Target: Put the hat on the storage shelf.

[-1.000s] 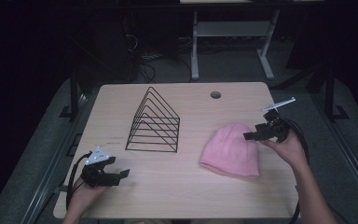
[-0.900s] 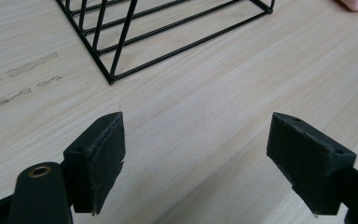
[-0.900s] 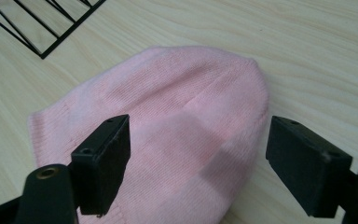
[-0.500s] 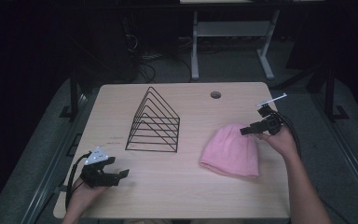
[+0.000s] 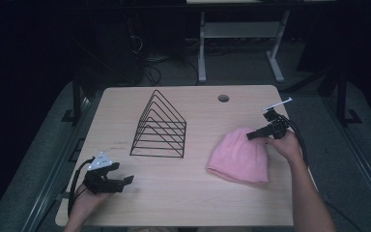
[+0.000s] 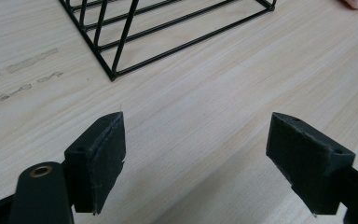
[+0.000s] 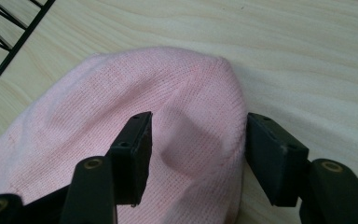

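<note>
A pink knitted beanie lies flat on the right half of the wooden table. My right gripper is down at its far, rounded end. In the right gripper view the beanie bulges up between the two jaws of this gripper, which have just been closing. One pad sits on the knit and the other stands at the beanie's edge, with a wide gap left between them. My left gripper rests near the front left corner; its jaws stand wide open over bare wood.
A black wire rack shaped like a triangle stands left of the table's middle; its corner lies ahead of the left gripper. A round cable hole sits near the far edge. Dark floor and a white table frame lie beyond.
My right gripper has come down and toward the left onto the beanie's far end, and its jaws have narrowed around the knit. The left gripper has stayed where it was.
</note>
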Demonstrator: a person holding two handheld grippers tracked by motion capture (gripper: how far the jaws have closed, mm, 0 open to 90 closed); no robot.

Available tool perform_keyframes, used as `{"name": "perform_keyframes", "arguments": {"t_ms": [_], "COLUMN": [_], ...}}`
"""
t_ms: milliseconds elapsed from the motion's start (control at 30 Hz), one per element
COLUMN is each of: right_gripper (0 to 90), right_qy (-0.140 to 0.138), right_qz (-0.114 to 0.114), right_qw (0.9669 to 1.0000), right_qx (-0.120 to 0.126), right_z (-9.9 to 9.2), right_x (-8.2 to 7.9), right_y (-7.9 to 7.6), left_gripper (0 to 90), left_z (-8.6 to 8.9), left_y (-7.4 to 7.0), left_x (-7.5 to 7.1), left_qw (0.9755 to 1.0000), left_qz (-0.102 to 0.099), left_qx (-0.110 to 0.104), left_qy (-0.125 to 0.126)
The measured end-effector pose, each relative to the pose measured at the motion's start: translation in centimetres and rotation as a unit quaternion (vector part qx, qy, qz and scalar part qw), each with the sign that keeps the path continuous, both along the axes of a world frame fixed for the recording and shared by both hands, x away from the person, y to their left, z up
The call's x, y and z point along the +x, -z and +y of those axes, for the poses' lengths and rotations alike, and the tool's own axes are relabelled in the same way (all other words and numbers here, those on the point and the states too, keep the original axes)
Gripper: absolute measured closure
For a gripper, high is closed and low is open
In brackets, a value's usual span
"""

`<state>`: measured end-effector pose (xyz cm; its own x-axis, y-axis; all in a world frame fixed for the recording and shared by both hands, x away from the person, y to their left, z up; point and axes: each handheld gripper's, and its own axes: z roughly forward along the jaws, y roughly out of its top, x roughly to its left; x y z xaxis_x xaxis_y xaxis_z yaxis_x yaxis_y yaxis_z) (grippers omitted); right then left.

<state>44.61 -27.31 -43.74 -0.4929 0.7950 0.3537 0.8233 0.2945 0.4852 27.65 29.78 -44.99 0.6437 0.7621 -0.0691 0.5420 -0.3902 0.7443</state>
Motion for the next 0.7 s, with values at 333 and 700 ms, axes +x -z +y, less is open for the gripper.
{"name": "perform_keyframes", "arguments": {"t_ms": [333,700], "right_gripper": [46.7,52.3], "right_qy": [-0.002,-0.001], "right_qz": [0.009,0.021], "right_qw": [1.0,0.9998], "right_qx": [-0.005,-0.003], "right_z": [0.3,0.3], "right_x": [0.4,0.6], "right_y": [0.6,1.4], "left_gripper": [19.9,19.9], "left_z": [0.2,0.5], "left_y": [0.1,0.2], "left_x": [0.1,0.0], "left_qw": [1.0,0.9999], "left_qz": [0.004,0.007], "left_qx": [-0.003,-0.005], "left_qy": [-0.005,-0.008]}}
